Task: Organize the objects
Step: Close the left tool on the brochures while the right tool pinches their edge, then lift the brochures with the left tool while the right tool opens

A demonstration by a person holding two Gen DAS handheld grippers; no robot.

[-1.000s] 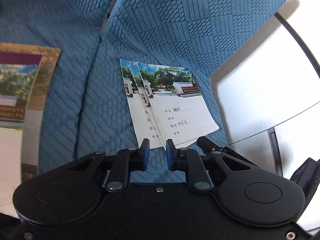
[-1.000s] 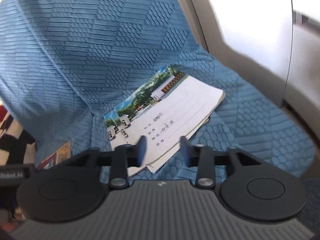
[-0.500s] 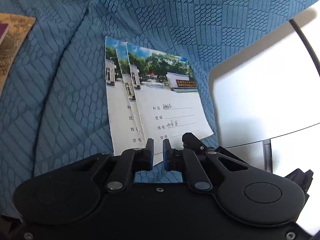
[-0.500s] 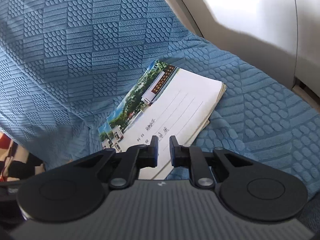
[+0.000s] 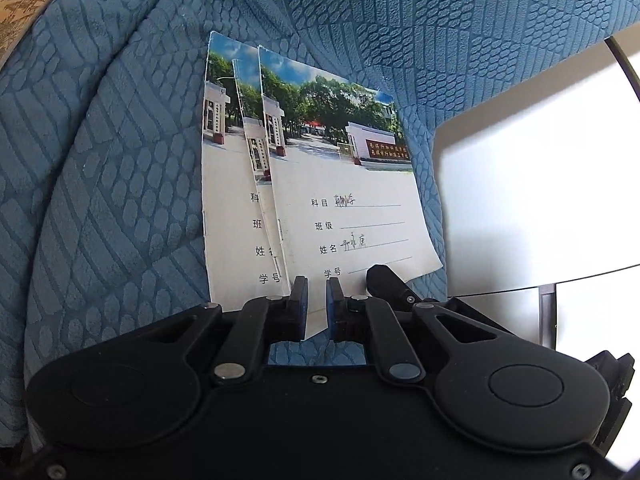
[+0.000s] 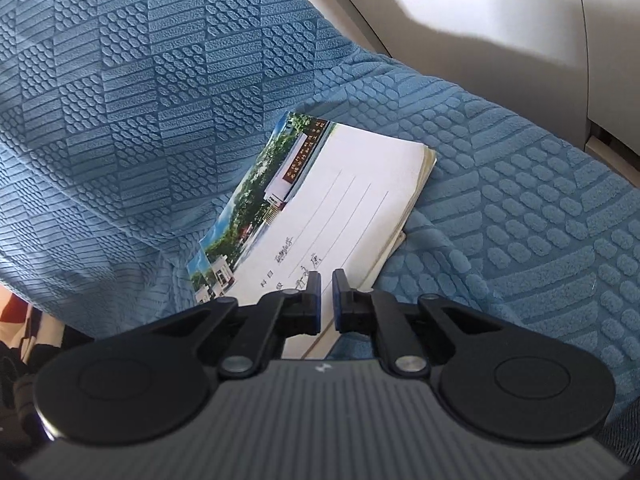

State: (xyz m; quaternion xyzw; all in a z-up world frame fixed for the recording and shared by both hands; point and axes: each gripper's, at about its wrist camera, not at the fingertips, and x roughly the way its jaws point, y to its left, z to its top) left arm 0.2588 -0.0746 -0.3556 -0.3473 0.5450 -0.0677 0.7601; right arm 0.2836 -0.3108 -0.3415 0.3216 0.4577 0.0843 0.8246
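Three thin notebooks [image 5: 352,184] with a school-gate photo on the covers lie fanned on a blue textured sofa cover [image 5: 120,160]. My left gripper [image 5: 317,292] hovers over their near edge, jaws shut, nothing pinched between the pads. Just right of it, black fingers [image 5: 386,280] of the other gripper touch down near the top notebook's lower edge. In the right wrist view the notebooks [image 6: 340,200] lie slanted, the pages' edge to the right. My right gripper [image 6: 327,286] sits over the handwritten lines, jaws shut and empty.
A white smooth surface [image 5: 540,180] with a dark line borders the sofa on the right. A brown patterned book corner [image 5: 20,12] shows at the upper left. The sofa back [image 6: 160,80] rises behind the notebooks, with a pale panel [image 6: 500,0] beyond.
Both grippers have sunk closer to the notebooks, which now look larger. The right jaws went from open to shut. The left jaws stayed nearly together.
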